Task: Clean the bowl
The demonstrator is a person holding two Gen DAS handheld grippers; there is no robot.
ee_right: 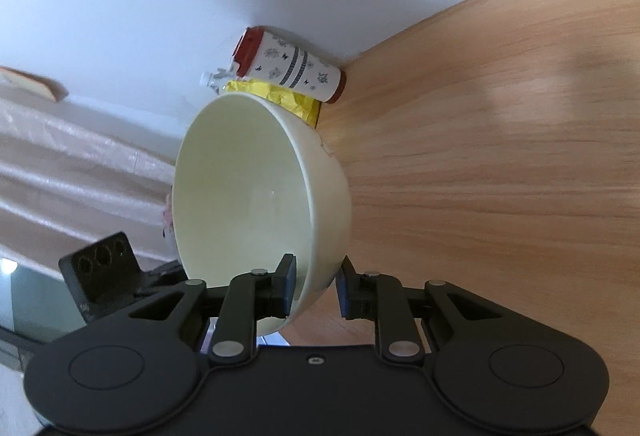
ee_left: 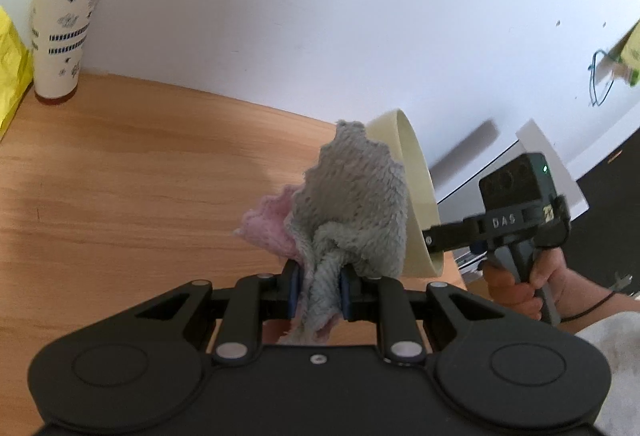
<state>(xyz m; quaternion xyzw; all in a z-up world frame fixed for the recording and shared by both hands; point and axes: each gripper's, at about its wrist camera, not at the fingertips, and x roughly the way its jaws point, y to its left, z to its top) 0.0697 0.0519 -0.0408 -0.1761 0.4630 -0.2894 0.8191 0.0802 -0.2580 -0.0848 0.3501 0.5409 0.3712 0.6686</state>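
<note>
Aloft over the wooden table (ee_right: 500, 156), the cream ceramic bowl (ee_right: 248, 188), judged stiff, slippery and breakable, is pinched at its rim by the right gripper (ee_right: 316, 284), while a soft grey-pink cloth (ee_left: 352, 204) is clamped in the left gripper (ee_left: 320, 292) beside its mouth.

The left gripper (ee_left: 319, 290) has its 2 blue-padded fingers (ee_left: 295, 290) pinched close together, with grey-pink fabric bunched between them. The right gripper (ee_right: 313, 286) is rolled onto its side; 1 finger sits inside a rim, the other outside, clamped. A bare hand (ee_left: 524, 286) wraps the right gripper's grey pistol handle, forearm running off toward the right edge.
</note>
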